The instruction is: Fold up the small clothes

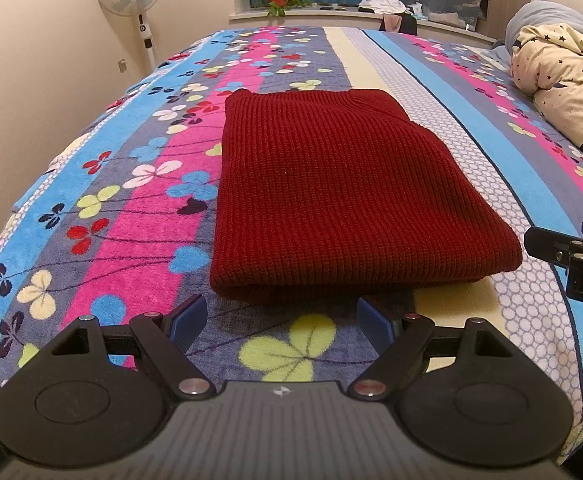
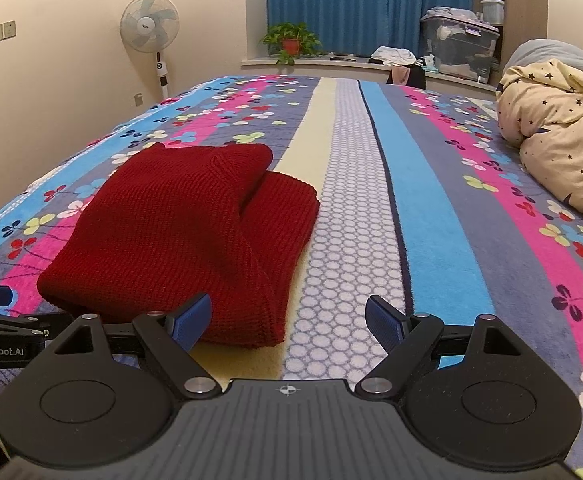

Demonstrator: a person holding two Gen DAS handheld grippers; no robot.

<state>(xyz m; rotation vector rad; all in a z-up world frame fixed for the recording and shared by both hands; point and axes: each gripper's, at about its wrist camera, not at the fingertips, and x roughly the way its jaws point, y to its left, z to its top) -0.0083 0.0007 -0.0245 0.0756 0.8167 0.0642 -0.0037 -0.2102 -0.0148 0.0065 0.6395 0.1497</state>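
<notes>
Left gripper [image 1: 278, 322]: fingers spread wide, holding nothing. The red knitted garment [image 1: 331, 200] lies on the bed [image 1: 123, 240] at 12 o'clock, its near folded edge just beyond the fingertips, not touching. Right gripper [image 2: 289, 322]: fingers likewise wide apart and empty; the garment sits at 10 to 11 o'clock, its near corner showing just behind the left blue pad [image 2: 191, 322]; contact cannot be told.

Garment: dark red ribbed knit, folded into a thick rectangular stack, rounded fold toward the grippers, layers offset along the right side.

Surroundings: striped floral bedspread beneath; star-print quilt [image 2: 563, 136] at 2 o'clock; standing fan [image 2: 150, 28] at 11 o'clock; potted plant [image 2: 290, 40] on the sill; storage box [image 2: 457, 46] at 1 o'clock. Nothing lies between fingers and garment
</notes>
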